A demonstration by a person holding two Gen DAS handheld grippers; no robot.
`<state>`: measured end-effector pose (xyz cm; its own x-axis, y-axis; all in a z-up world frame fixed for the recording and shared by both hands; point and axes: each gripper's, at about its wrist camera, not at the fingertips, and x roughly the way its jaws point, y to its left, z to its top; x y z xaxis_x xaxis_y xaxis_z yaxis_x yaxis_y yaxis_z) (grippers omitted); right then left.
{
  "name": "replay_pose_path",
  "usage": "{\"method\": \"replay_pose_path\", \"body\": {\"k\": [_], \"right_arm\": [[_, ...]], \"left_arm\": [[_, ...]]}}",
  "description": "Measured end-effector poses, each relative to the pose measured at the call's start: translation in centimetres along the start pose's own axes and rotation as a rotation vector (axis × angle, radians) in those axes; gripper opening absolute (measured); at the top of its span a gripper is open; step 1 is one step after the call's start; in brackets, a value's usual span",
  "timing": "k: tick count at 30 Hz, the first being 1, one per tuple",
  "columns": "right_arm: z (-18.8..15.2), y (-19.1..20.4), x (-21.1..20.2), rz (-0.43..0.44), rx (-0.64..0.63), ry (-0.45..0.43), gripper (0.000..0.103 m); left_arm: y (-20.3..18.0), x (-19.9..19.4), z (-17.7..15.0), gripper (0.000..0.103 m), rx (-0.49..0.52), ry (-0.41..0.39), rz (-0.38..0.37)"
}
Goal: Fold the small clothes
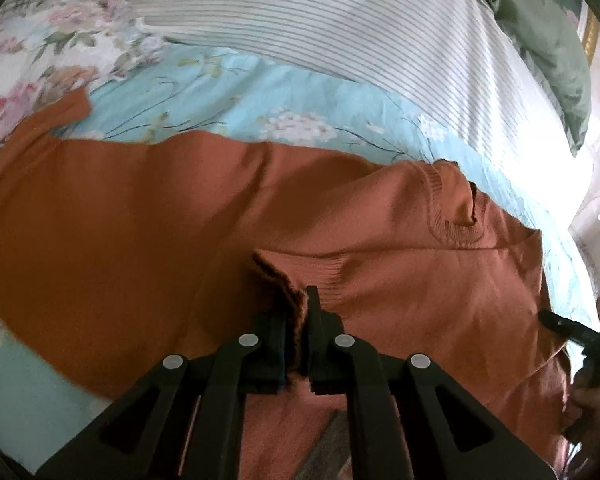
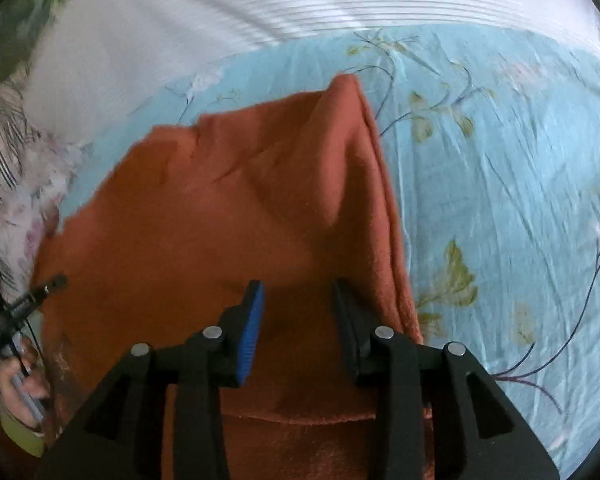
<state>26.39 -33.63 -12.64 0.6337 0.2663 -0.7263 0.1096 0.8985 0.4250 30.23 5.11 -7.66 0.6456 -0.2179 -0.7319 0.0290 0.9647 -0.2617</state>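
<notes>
An orange knit sweater (image 1: 179, 220) lies spread on the bed, its round neckline (image 1: 456, 216) toward the right. A sleeve is folded across the body. My left gripper (image 1: 297, 304) is shut on the sleeve's ribbed cuff (image 1: 283, 276), whose edge shows pinched between the pads. In the right wrist view the sweater (image 2: 239, 200) has a folded side edge running down the right. My right gripper (image 2: 297, 286) hovers open just over that fabric, its blue pad (image 2: 253, 320) bare and nothing between its fingers. Each gripper shows at the edge of the other's view: right gripper (image 1: 560, 324), left gripper (image 2: 47, 286).
The sweater rests on a light blue floral sheet (image 2: 500, 200). A white striped cover (image 1: 320, 20) lies across the far side, with a green pillow (image 1: 540, 40) at the far right. A person's hand (image 2: 19, 380) grips the left tool's handle.
</notes>
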Motion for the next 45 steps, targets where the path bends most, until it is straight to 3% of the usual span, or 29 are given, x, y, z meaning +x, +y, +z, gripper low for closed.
{"method": "replay_pose_path", "body": {"k": [1, 4, 5, 6, 8, 10, 12, 16, 18, 23, 24, 25, 26, 27, 32, 35, 39, 45], "right_arm": [[0.0, 0.0, -0.8, -0.002, 0.019, -0.012, 0.039], [-1.0, 1.9, -3.2, 0.079, -0.021, -0.047, 0.059], [-1.3, 2.4, -3.7, 0.099, -0.036, -0.047, 0.061], [-1.8, 3.1, -4.1, 0.122, -0.049, -0.044, 0.061], [-3.1, 4.5, -4.5, 0.171, -0.064, -0.020, 0.062], [-4.0, 5.7, -4.4, 0.208, -0.062, 0.007, 0.062], [-5.0, 6.7, -3.9, 0.225, -0.058, 0.036, 0.063], [-6.7, 8.6, -2.5, 0.253, -0.067, 0.087, 0.063], [-7.4, 9.0, -2.1, 0.263, -0.073, 0.112, 0.063], [-8.0, 9.8, -1.0, 0.283, -0.060, 0.147, 0.063], [-8.1, 9.9, -0.9, 0.285, -0.059, 0.150, 0.063], [-8.1, 10.0, -0.9, 0.285, -0.058, 0.151, 0.063], [-8.1, 10.0, -0.9, 0.285, -0.057, 0.150, 0.063], [-8.1, 10.0, -1.0, 0.284, -0.056, 0.148, 0.063], [-8.3, 10.3, -1.6, 0.302, -0.047, 0.134, 0.063], [-8.5, 10.5, -1.9, 0.316, -0.040, 0.123, 0.063], [-8.7, 10.5, -2.8, 0.333, -0.038, 0.104, 0.063], [-8.7, 8.7, -5.3, 0.326, -0.007, 0.048, 0.063]], "left_arm": [[0.6, -0.8, -0.1, 0.011, -0.008, -0.011, 0.021], [3.0, -3.3, 0.2, 0.011, -0.034, -0.063, 0.116], [4.0, -4.1, 0.6, 0.019, -0.051, -0.077, 0.142], [5.2, -4.8, 1.1, 0.038, -0.074, -0.089, 0.170], [7.8, -5.9, 2.1, 0.058, -0.126, -0.117, 0.254], [10.6, -6.7, 3.4, 0.063, -0.174, -0.144, 0.357], [12.8, -6.8, 4.7, 0.073, -0.200, -0.157, 0.408], [16.1, -4.7, 7.8, 0.075, -0.187, -0.126, 0.500], [17.1, -3.1, 9.5, 0.075, -0.174, -0.090, 0.501], [16.9, 1.9, 13.2, 0.074, -0.045, -0.034, 0.584], [17.4, 2.6, 13.7, 0.061, -0.039, -0.025, 0.592], [17.7, 3.2, 14.0, 0.047, -0.037, -0.017, 0.591], [18.1, 3.7, 14.3, 0.015, -0.047, -0.001, 0.560], [18.3, 3.8, 14.5, 0.009, -0.056, 0.008, 0.535], [17.4, -0.2, 14.1, 0.005, -0.100, -0.106, 0.425], [15.2, -4.1, 12.8, 0.005, -0.134, -0.178, 0.302], [9.7, -7.8, 9.9, 0.005, -0.124, -0.235, 0.148], [-0.5, -8.0, 6.4, 0.005, -0.074, -0.232, -0.066]]}}
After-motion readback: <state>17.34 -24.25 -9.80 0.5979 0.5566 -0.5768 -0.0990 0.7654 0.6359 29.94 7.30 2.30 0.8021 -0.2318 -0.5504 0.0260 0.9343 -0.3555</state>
